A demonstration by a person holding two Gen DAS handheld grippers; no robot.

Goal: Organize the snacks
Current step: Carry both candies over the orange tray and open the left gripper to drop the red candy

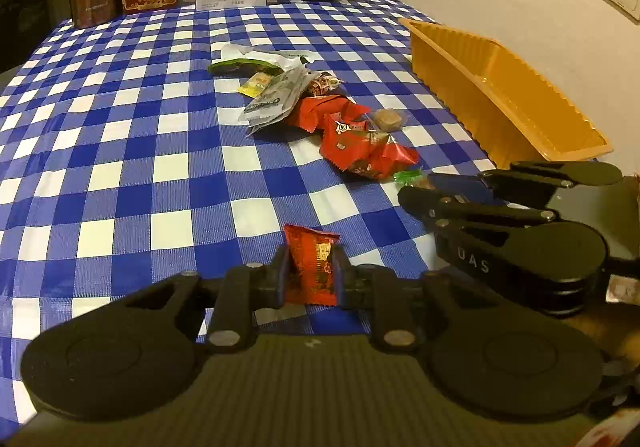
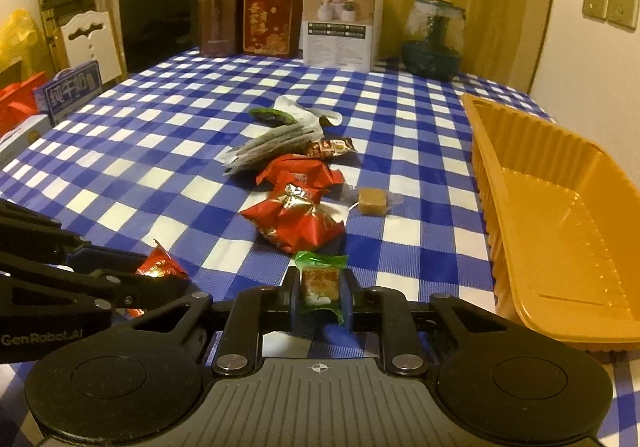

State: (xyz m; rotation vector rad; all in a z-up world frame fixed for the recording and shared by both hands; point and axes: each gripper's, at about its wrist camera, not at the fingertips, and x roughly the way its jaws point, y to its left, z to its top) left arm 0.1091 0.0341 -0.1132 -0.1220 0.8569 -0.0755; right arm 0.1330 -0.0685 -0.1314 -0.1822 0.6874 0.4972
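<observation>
Left gripper (image 1: 311, 271) clamps a red snack packet (image 1: 311, 267); right gripper (image 2: 321, 293) grips a green-wrapped, perhaps pastry, snack (image 2: 319, 281), near the orange tray (image 2: 560, 231)

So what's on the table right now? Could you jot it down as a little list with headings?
Left gripper: shut on a red packet
Right gripper: shut on a green packet
Tray: orange, empty, at the table's right edge
Pile: loose snacks mid-table, red, silver and green wrappers
Brown sweet: clear wrapper, between pile and tray
Tablecloth: blue and white checks
Far edge: boxes and a jar
</observation>
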